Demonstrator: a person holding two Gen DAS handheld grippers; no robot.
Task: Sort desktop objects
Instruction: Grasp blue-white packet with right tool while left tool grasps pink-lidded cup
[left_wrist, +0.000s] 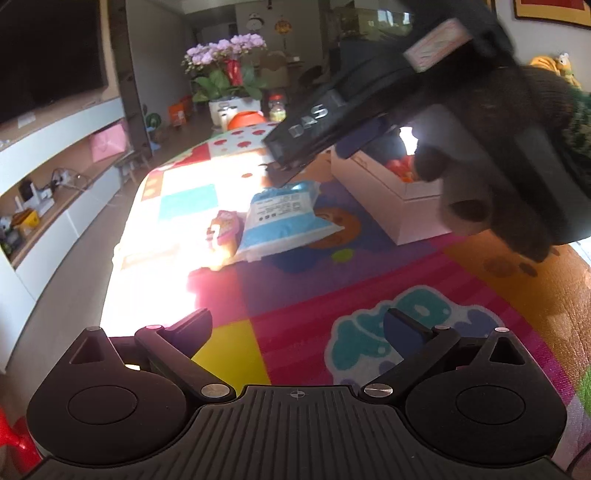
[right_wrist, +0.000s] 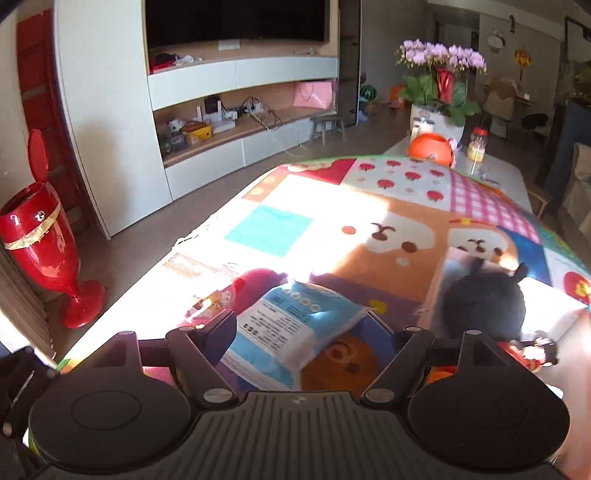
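Left gripper (left_wrist: 297, 326) seen low in the left wrist view with its 2 black fingers spread wide apart, nothing between them, poised over the patchwork cartoon-print table cover (left_wrist: 306, 306). Right gripper (right_wrist: 306, 325) seen at the bottom of the right wrist view, jaws apart and empty, not touching the blue-and-white plastic pouch with printed label (right_wrist: 291, 332), which lies flat on the cover just beyond the fingertips, centre of frame. Same pouch (left_wrist: 286, 218) placed mid-frame in the left wrist view, with a small pink-and-red cartoon-printed packet (left_wrist: 223, 230) touching its left edge; that packet (right_wrist: 225, 299) lies partly washed out by strong sunlight in the right wrist view. White cardboard box (left_wrist: 388, 195) standing right of the pouch, upper right of centre, holding red and orange items too blurred to identify. Gloved hand (left_wrist: 491, 173) holding the other black gripper body across the upper right of the left wrist view. Dark blurred shape (right_wrist: 484, 302) at right of the right wrist view, over the box; identity cannot be told. Orange round container (right_wrist: 430, 147) and potted purple orchids (right_wrist: 441, 59) at the table's far end.
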